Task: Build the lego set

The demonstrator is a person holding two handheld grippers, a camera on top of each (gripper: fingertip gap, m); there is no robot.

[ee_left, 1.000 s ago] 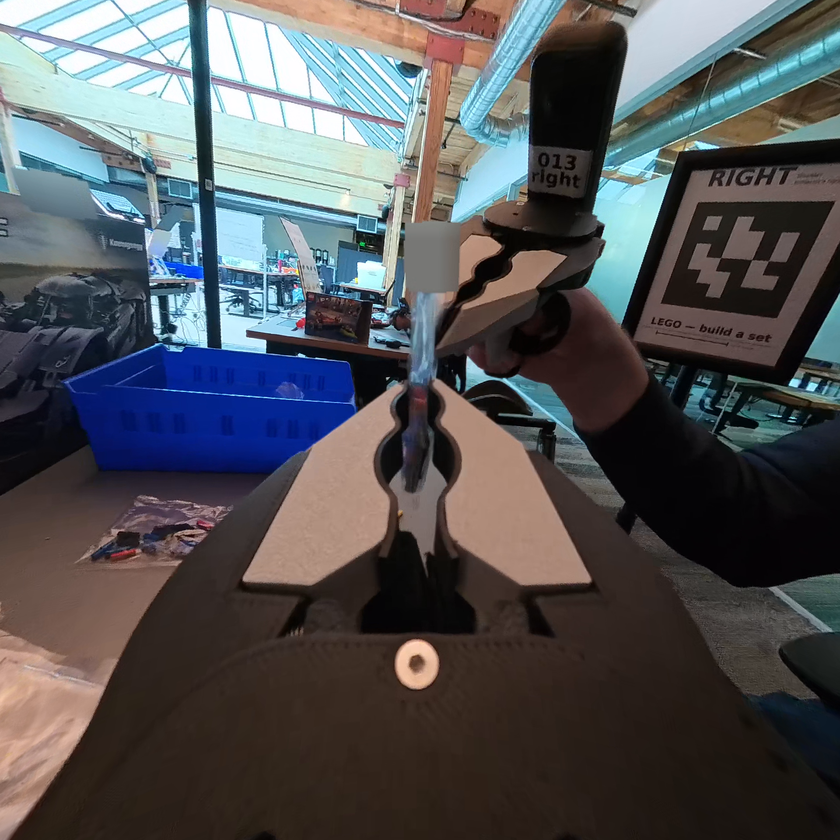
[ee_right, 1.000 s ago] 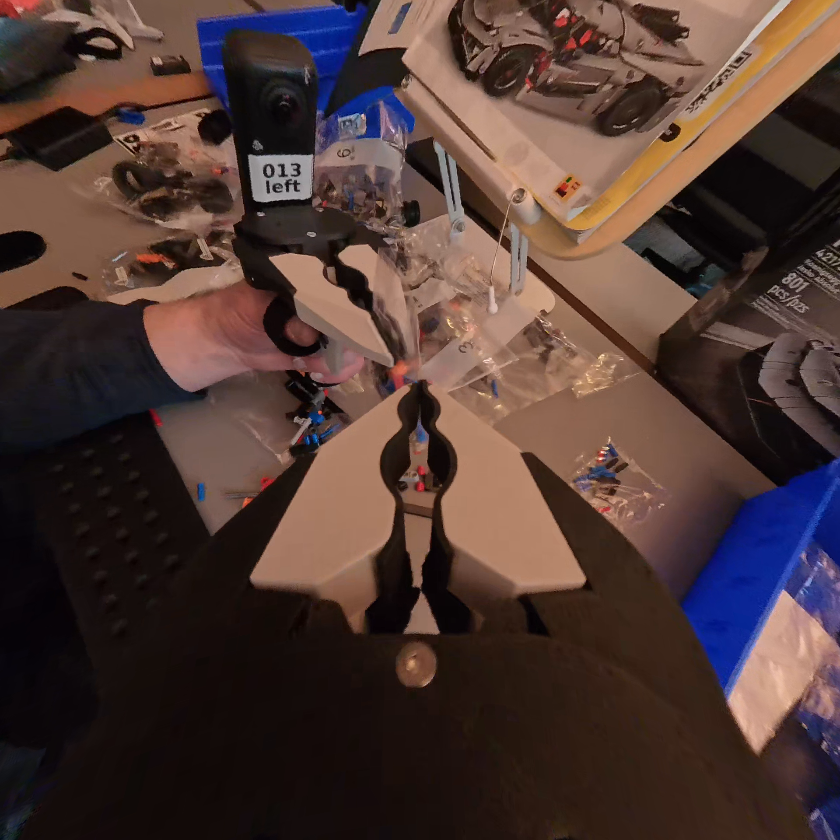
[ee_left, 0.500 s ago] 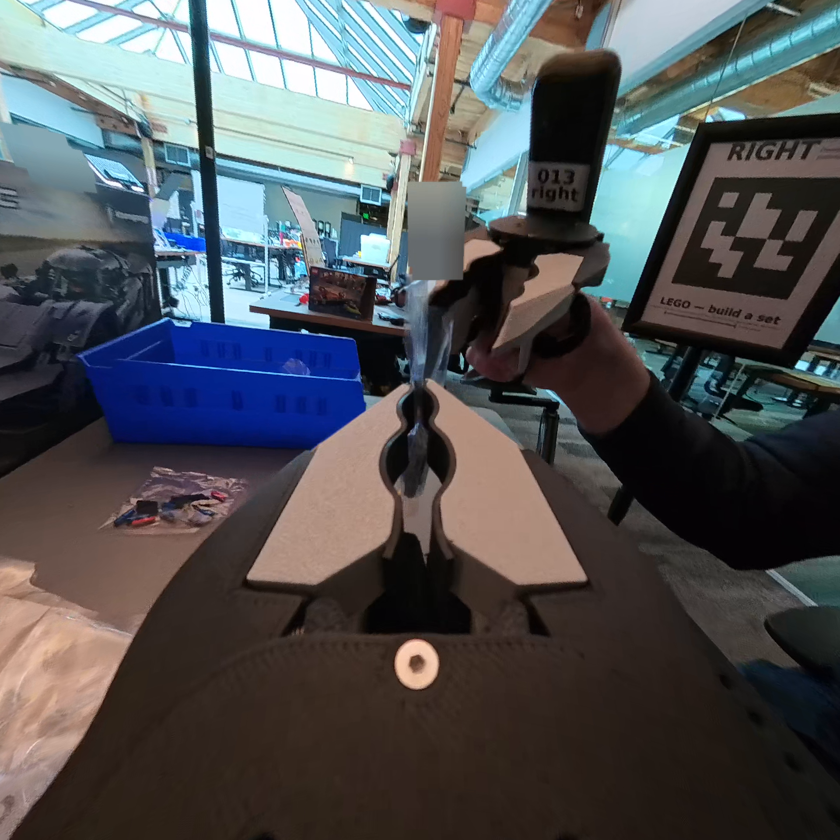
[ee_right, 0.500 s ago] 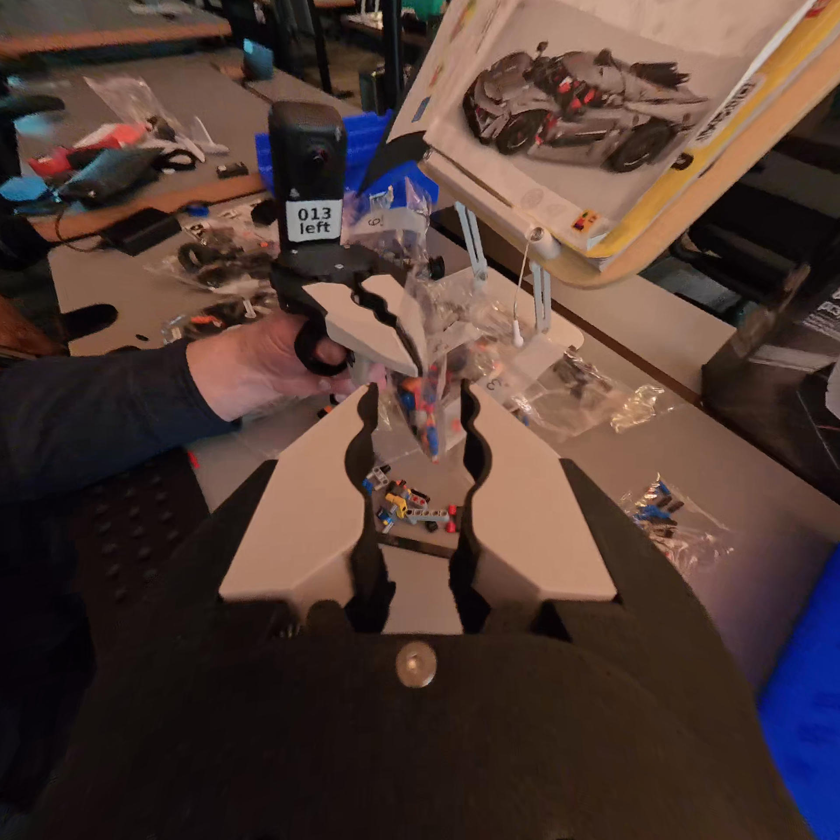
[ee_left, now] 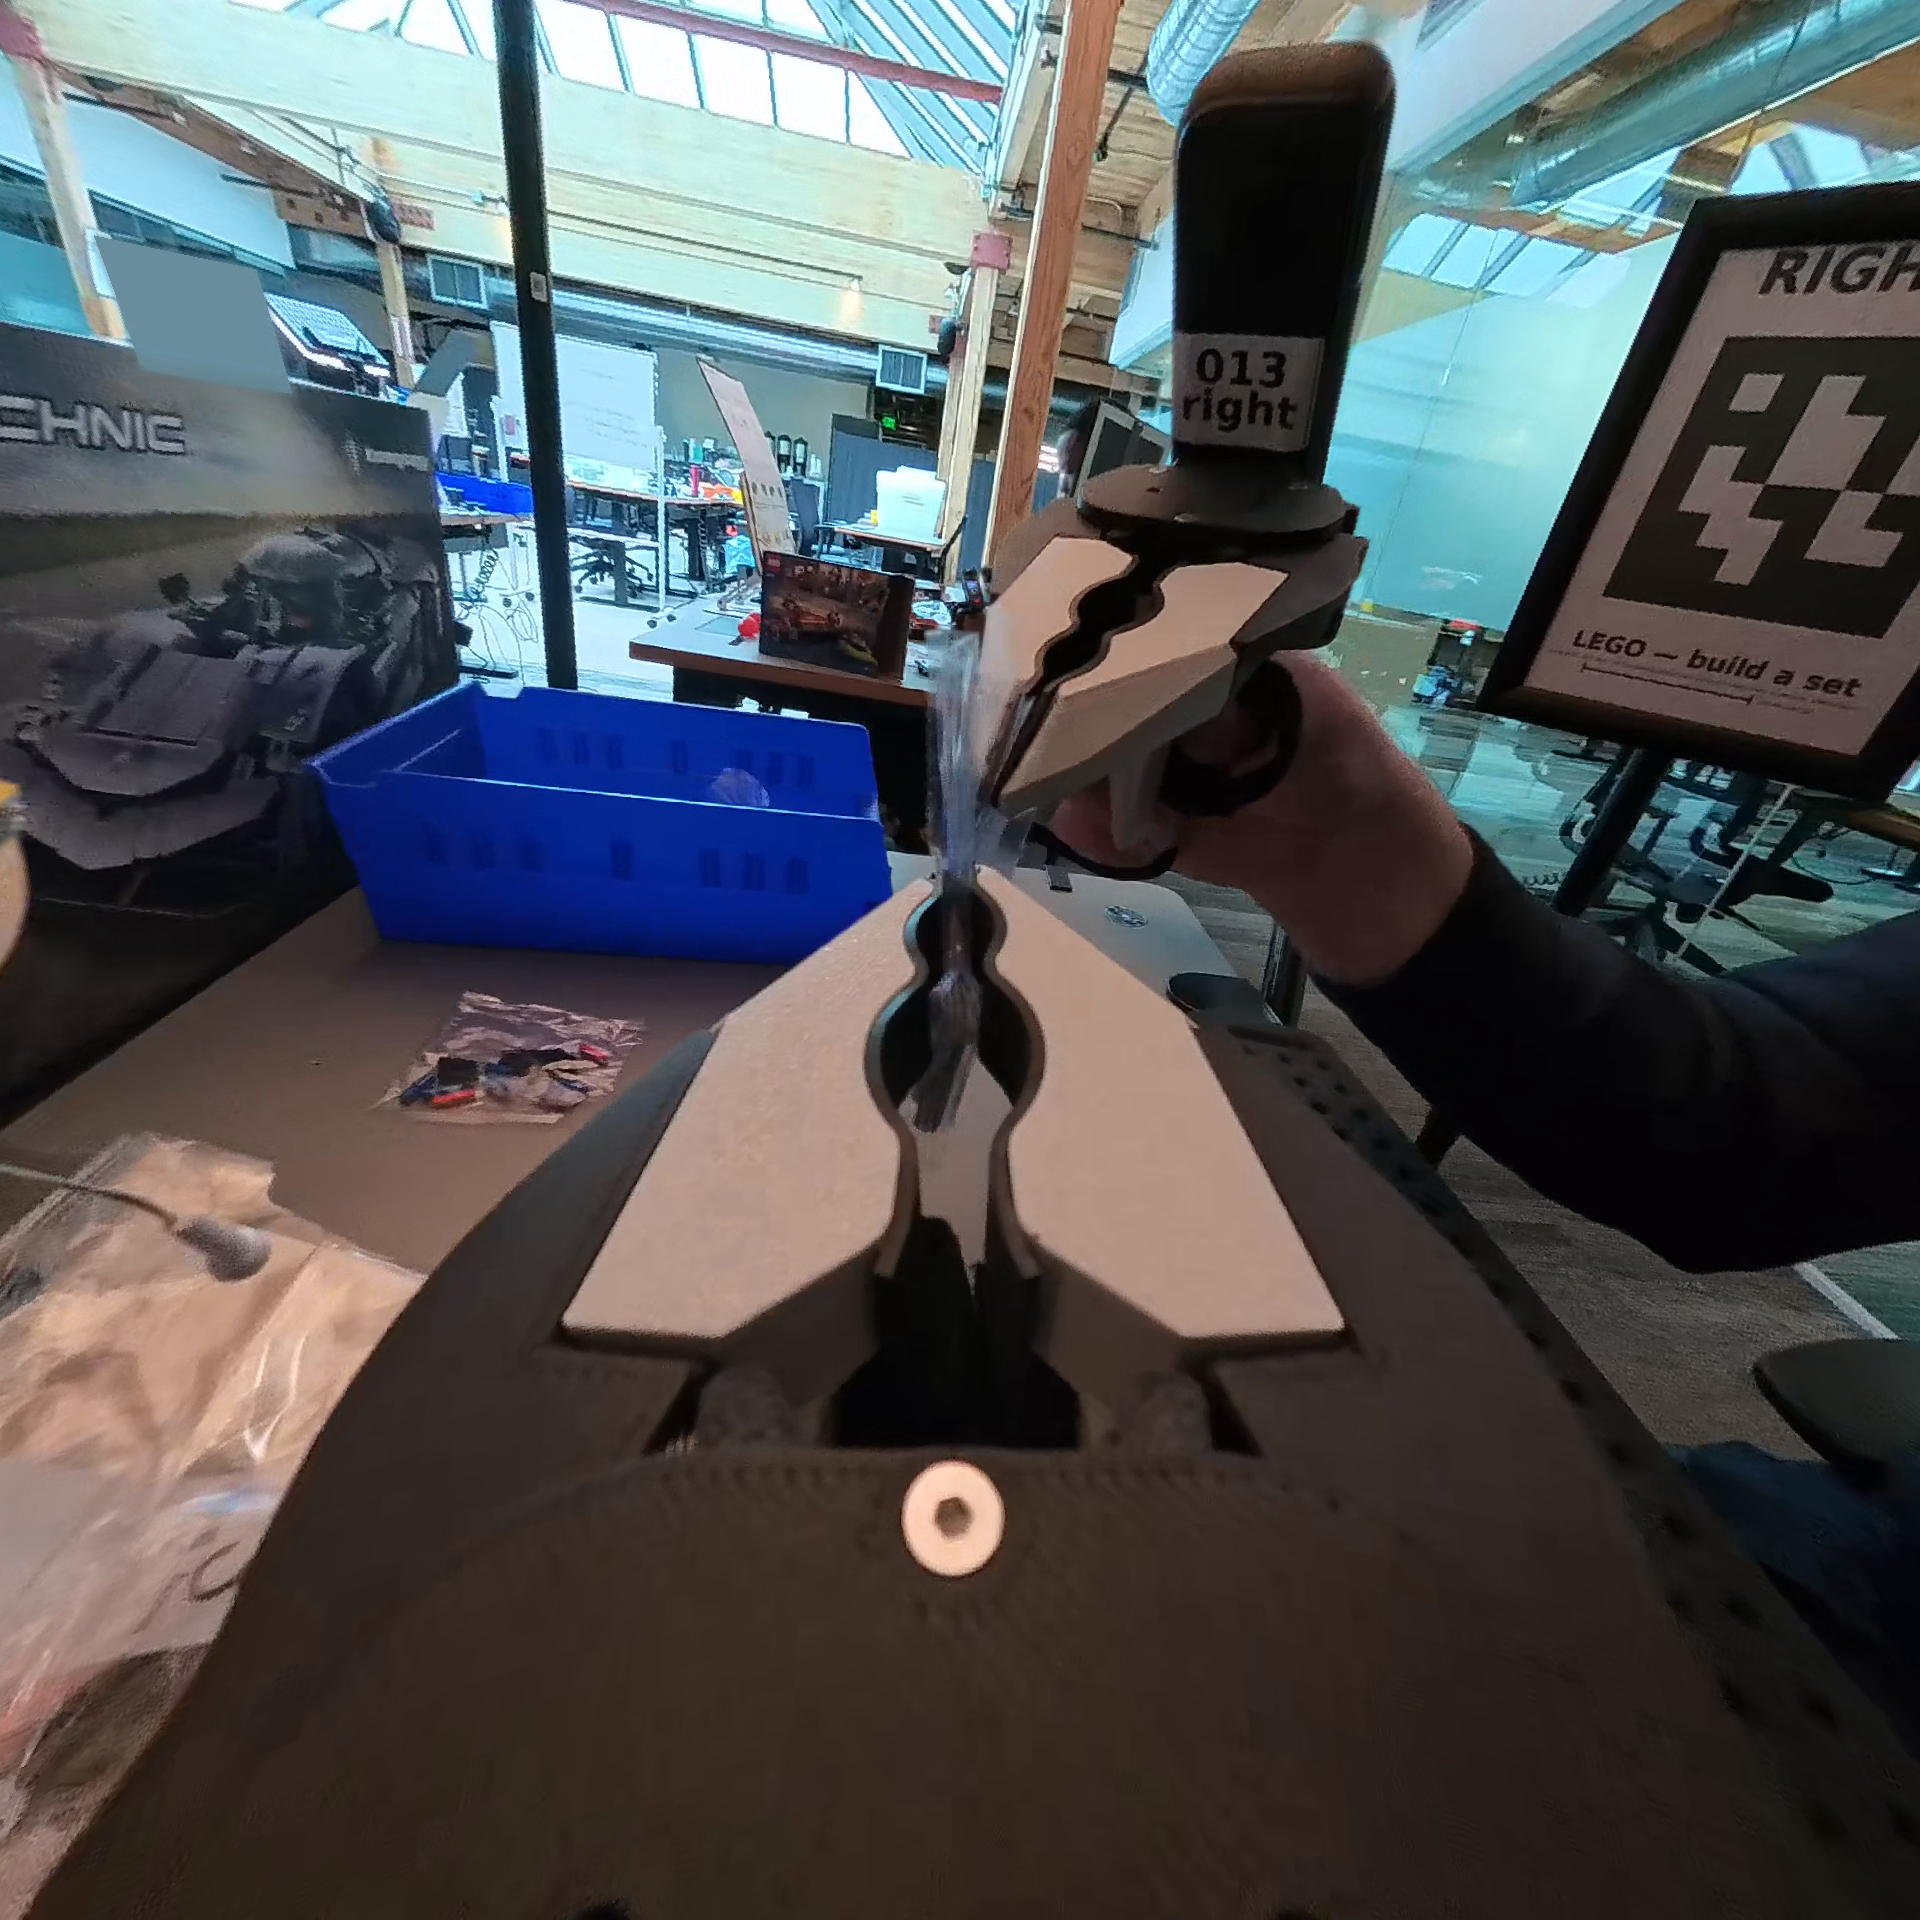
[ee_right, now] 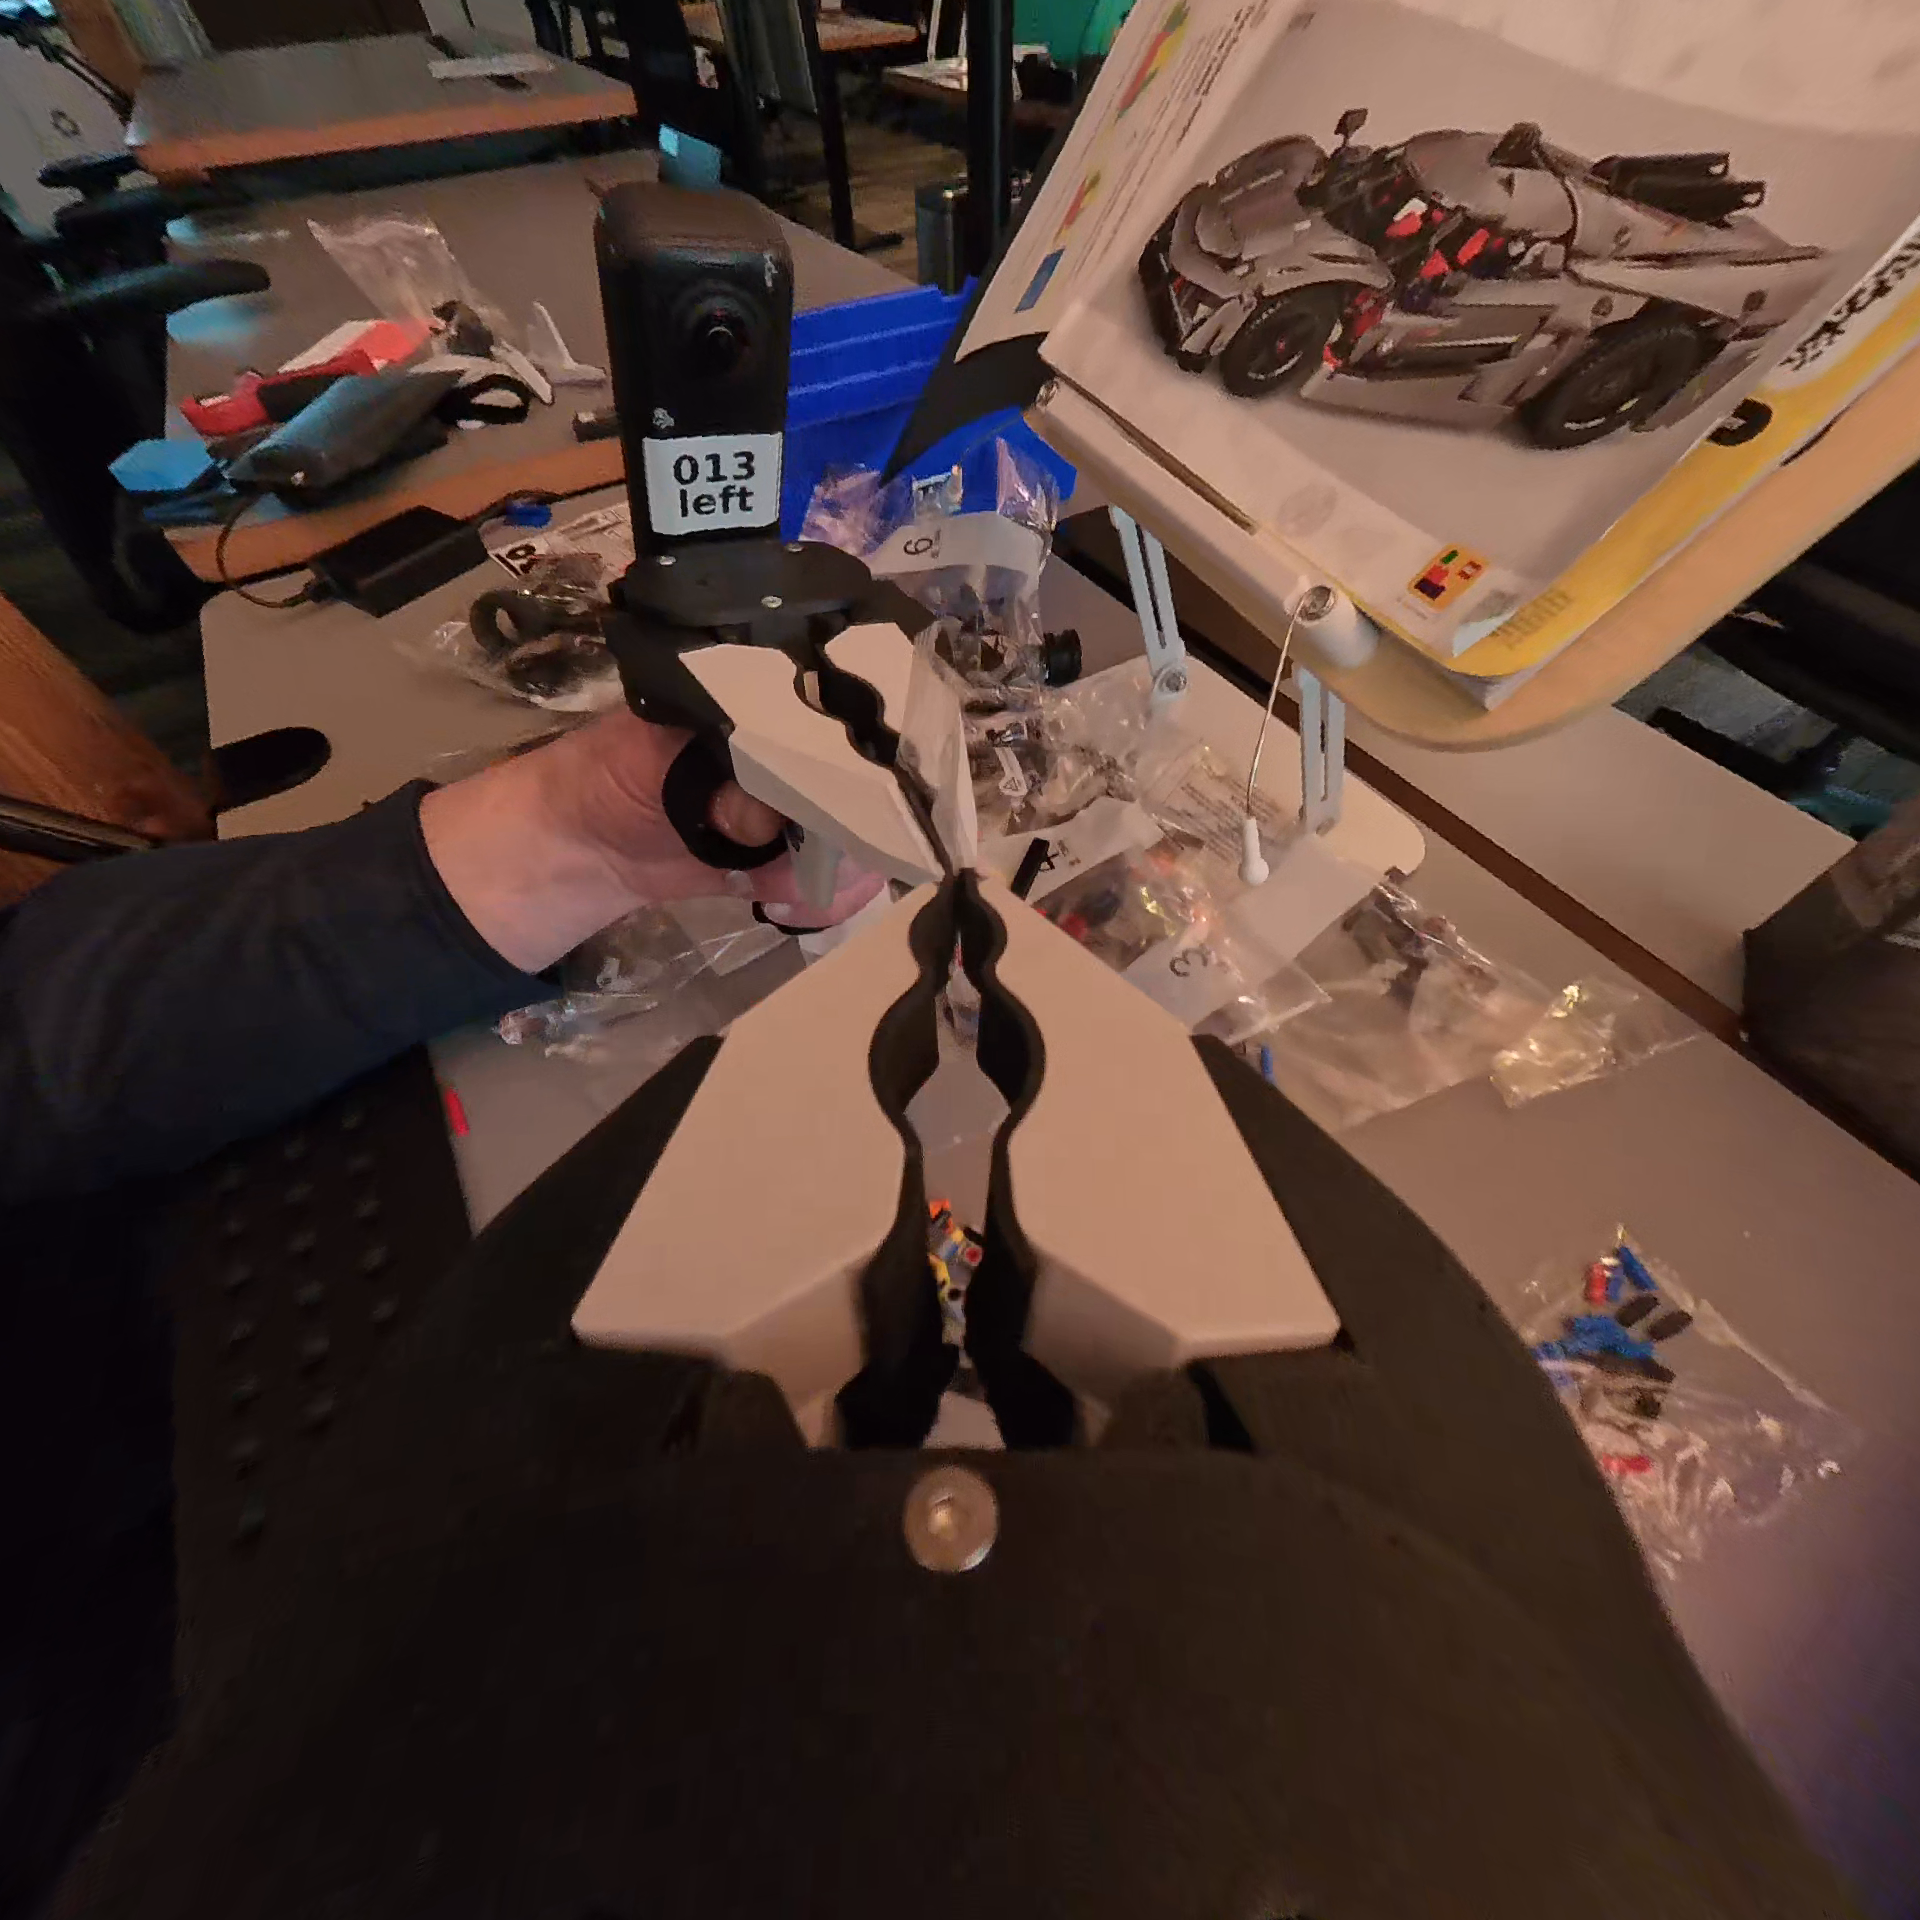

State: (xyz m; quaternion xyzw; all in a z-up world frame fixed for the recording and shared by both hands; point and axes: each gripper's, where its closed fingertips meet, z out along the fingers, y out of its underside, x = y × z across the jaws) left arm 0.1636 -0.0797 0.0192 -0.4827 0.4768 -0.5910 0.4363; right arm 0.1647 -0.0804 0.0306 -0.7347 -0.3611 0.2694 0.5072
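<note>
Both grippers meet in mid-air above the grey table (ee_left: 260,1049), each clamped on the same clear bag of lego pieces (ee_left: 954,790). The left gripper (ee_left: 956,883) has its fingers pressed together on the bag's lower part; the right gripper (ee_right: 961,883) pinches it with fingertips closed. A blue bin (ee_left: 613,821) sits at the table's far edge, a small parts bag (ee_left: 514,1065) lies near it, and an instruction booklet (ee_right: 1455,312) on its stand overhangs the right side
</note>
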